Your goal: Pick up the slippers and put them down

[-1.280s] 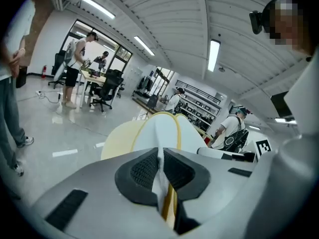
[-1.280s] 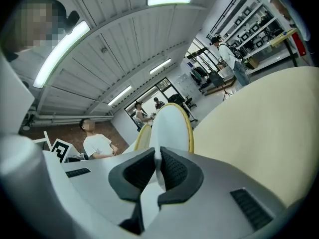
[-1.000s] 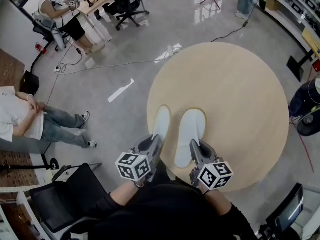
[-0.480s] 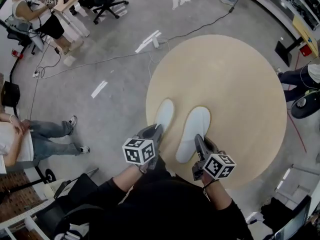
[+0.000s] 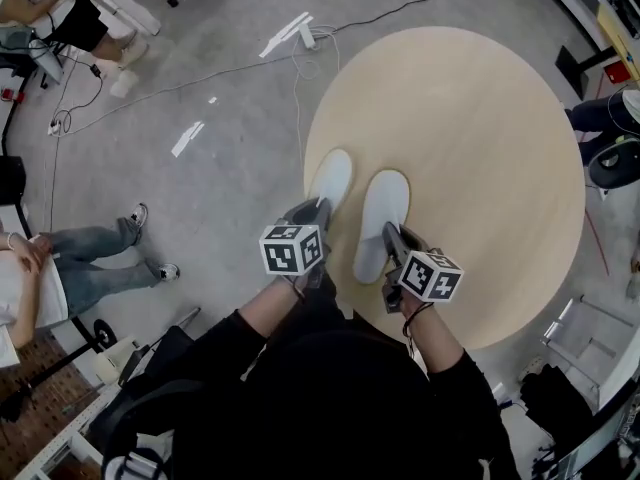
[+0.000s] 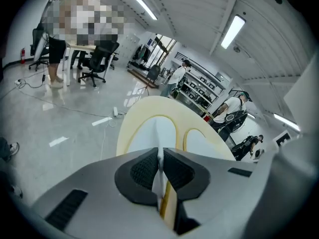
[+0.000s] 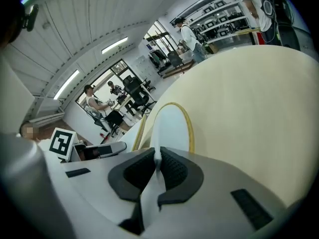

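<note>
Slippers (image 5: 383,206) now lower over table (image 5: 480,118), perhaps touching, left gripper (image 5: 319,208), right gripper (image 5: 389,234) clamped

White fabric L slipper (image 5: 332,178) and R slipper (image 5: 381,218) are sitting side by side, toes pointing away, over near-left part of the round beige wooden table (image 5: 480,118); can't tell if soles are touching it. L slipper is lying right by table's left rim, R slipper just beside it, further in. L gripper (image 5: 318,211) is pinching L slipper's heel, R gripper (image 5: 389,234) pinching R slipper's. Seated person (image 5: 40,278) is sitting on floor side, well left of table.
</note>
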{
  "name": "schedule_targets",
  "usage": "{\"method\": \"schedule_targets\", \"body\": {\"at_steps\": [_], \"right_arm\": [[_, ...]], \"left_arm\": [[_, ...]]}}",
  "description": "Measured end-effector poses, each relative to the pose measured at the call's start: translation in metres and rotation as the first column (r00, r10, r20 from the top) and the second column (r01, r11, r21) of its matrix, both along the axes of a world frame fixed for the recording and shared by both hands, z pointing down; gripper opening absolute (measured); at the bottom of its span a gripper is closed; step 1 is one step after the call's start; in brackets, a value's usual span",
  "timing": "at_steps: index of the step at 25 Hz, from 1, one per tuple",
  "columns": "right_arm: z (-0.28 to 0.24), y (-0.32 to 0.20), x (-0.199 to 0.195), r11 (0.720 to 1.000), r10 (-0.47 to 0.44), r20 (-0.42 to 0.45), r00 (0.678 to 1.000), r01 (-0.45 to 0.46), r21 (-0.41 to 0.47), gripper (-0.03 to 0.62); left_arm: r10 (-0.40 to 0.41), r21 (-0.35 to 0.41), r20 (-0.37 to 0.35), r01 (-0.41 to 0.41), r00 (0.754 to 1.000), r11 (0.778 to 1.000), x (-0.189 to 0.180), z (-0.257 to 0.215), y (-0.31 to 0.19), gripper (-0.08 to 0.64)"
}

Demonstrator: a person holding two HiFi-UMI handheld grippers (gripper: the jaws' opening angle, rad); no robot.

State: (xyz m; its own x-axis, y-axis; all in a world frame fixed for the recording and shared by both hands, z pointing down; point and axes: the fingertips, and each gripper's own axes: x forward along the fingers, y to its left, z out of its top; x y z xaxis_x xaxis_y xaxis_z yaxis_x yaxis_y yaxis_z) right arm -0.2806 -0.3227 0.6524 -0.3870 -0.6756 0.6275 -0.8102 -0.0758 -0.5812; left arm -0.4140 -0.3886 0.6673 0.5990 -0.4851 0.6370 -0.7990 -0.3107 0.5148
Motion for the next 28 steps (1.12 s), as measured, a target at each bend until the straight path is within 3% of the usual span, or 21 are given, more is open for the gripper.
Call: {"method": "schedule_targets", "body": {"at_steps": [8, 16, 26, 28], "right_arm": [[0.042, -0.037, -0.011, 0.998, -0.023, -0.029, 0.999, 0.022, -0.056, 0.034], [0.060, -0.064, -0.002, 0.992, -0.095, -0.081, 0.992, 0.088, -0.090, 0.034], [0.062, -0.086, -0.004, 0.989, -0.135, -0.105, 0.985, 0.128, -0.073, 0.038], [0.060, -0.089, -0.004, 0.990, -0.130, -0.100, 0.986, 0.124, -0.065, 0.064]], "left_arm": [[-0.066, -0.152, -0.037, 0.060, 0.997, 0.987, 0.015, 0.040, -0.010, 0.035], [-0.110, -0.176, -0.068, 0.096, 0.992, 0.980, 0.032, 0.045, -0.025, 0.035], [-0.086, -0.183, -0.066, 0.073, 0.994, 0.980, 0.038, 0.049, -0.034, 0.037], [-0.082, -0.186, -0.078, 0.066, 0.994, 0.980, 0.039, 0.048, -0.034, 0.046]]}}
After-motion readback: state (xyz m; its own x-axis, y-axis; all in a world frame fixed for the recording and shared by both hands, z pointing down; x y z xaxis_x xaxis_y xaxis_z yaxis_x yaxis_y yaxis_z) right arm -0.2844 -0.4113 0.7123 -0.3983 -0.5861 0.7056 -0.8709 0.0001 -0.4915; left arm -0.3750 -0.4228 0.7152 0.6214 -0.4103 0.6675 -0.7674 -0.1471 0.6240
